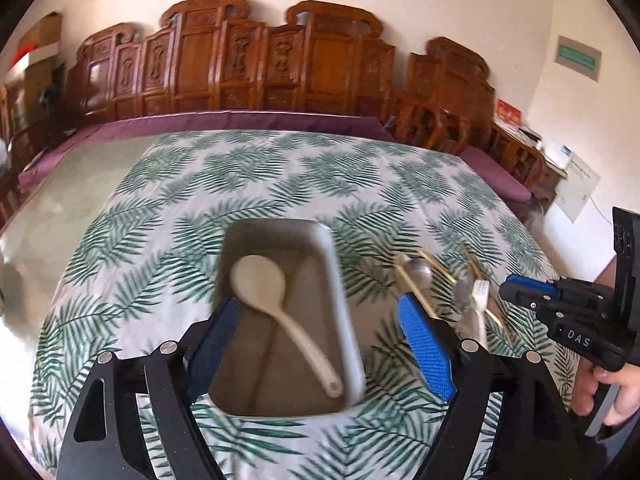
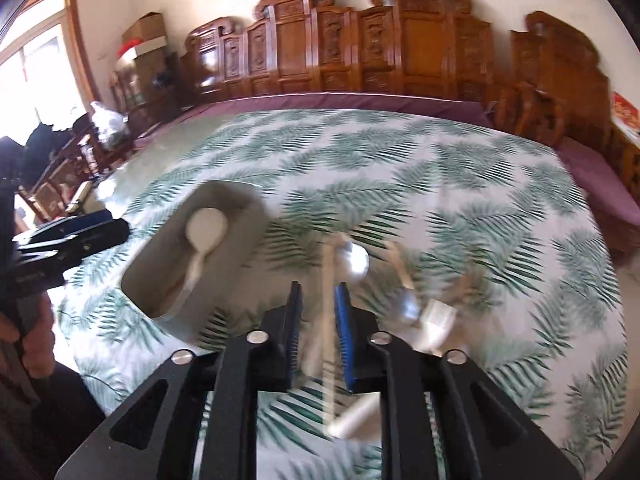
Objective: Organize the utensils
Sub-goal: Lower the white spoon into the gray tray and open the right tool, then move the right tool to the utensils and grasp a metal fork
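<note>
Hovering over the tray [image 1: 340, 344], the left gripper [image 1: 320, 344] has its fingers [image 1: 426, 344] spread wide and grasping nothing. Inside the tray lies a white spoon [image 1: 276, 308], beside what looks like a chopstick [image 1: 280, 320].

Right of the tray, on the leaf-printed bench [image 1: 280, 176], the other utensils are in a loose pile: a metal spoon [image 1: 418, 272], a pale fork [image 1: 480, 300] and thin chopsticks [image 1: 416, 292]. The right gripper [image 2: 318, 340] is above this pile with its fingers [image 2: 343, 332] only a little apart. A pale stick is seen in the gap, but with the blur I cannot tell if the fingers press on it or if it lies under them.

All these pieces seem light and stiff. The metal spoon is probably slippery, so the middle of its handle looks the best place to hold. A chopstick is thin and can roll or turn, so I would take it near the middle too.
</note>
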The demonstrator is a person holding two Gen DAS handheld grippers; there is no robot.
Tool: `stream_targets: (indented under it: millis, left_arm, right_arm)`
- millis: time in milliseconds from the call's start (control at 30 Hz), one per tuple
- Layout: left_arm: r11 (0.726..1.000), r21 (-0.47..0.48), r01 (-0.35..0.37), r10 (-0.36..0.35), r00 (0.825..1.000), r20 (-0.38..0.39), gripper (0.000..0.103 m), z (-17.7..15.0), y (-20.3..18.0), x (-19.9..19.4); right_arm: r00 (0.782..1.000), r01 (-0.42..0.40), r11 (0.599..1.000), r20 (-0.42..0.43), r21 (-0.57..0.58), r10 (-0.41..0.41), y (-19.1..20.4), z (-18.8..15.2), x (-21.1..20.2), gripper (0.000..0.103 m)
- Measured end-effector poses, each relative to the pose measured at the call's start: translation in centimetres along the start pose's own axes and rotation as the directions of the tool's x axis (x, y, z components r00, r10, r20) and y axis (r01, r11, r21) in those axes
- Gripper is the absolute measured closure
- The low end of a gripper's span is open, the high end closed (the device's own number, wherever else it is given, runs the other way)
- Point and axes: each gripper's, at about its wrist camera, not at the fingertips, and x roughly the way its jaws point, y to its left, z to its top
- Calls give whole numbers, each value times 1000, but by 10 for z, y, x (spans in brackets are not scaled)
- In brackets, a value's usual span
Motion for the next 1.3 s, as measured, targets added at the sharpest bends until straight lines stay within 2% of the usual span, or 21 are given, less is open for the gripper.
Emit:
stream_targets:
  millis: [167,433,533,567,700,900,1100,1200,1267,1300]
  left_arm:
    - [999,33,26,-26,999,-20,25,-6,-23,9]
    - [997,59,43,-40,998,-52,25,-16,-41,23]
    - [997,56,47,-44,997,-66,25,-17,-42,28]
    - [997,55,48,-44,997,-68,25,-17,-43,29]
    - [997,62,50,-46,996,-74,25,-17,-46,33]
    - [996,75,58,-52,995,-83,25,-19,-51,36]
    - [995,75,64,-58,995,-80,25,-19,-51,34]
    - [995,75,65,-59,995,-81,25,-19,-51,34]
    - [995,77,64,-58,995,-81,25,-20,-52,34]
    - [995,78,64,-57,995,-82,25,-20,-52,34]
  right_arm:
    - [1000,25,999,-17,25,-24,-22,-19,6,82]
    - [999,-14,1000,-42,6,14,-20,-36,35,82]
    - [998,16,1000,-58,-2,-16,-21,-38,45,82]
    - [997,35,999,-68,-12,-36,-23,-40,50,81]
    - [992,68,998,-110,-11,-69,-28,-47,65,61]
    - [992,50,996,-123,69,-41,-39,-46,72,57]
    - [986,75,995,-153,65,-64,-35,-43,87,55]
    - [984,98,994,-157,51,-89,-31,-43,89,58]
    - [982,111,993,-157,39,-104,-31,-43,89,67]
    - [982,113,992,-157,49,-104,-33,-43,88,75]
